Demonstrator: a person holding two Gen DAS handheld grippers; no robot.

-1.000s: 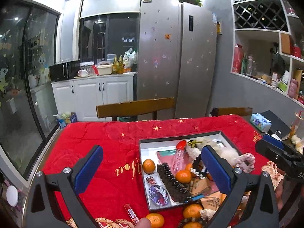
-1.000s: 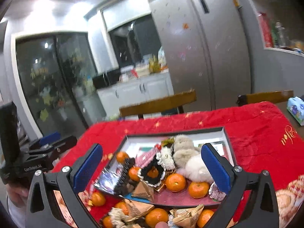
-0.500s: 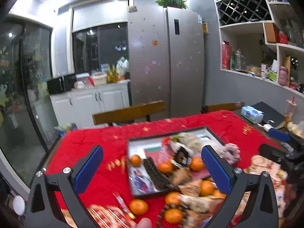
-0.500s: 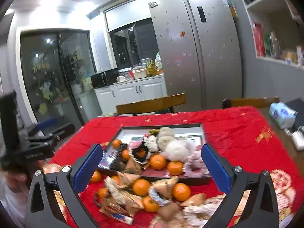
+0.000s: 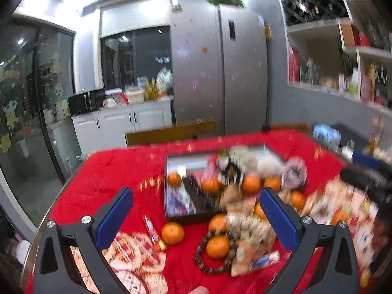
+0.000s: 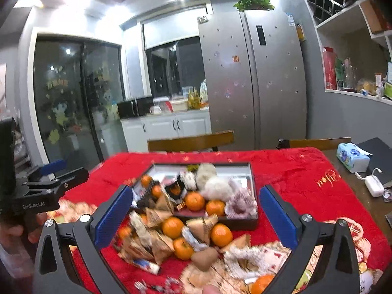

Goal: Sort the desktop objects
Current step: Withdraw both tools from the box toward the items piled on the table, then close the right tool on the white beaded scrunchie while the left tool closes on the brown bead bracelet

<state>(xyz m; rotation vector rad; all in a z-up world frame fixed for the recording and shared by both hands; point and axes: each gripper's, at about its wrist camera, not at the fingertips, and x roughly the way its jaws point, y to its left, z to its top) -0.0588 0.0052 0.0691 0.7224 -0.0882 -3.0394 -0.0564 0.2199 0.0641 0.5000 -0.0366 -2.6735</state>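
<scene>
The bench (image 6: 294,169) wears a red cloth, and the dark tray (image 6: 253,186) sitting mid-cloth is the landmark here. It's already stuffed with oranges, fluffy stuff and beads. On the near side of the tray there's a loose pile: wrapped packets (image 6: 156,242), oranges (image 6: 172,227), a bead bracelet (image 5: 210,262). Both tools hover empty, fingers spread wide: left tool (image 5: 196,218), right tool (image 6: 196,218). The pile lies straight ahead and below the right tool, so that hand looks nearer.
</scene>
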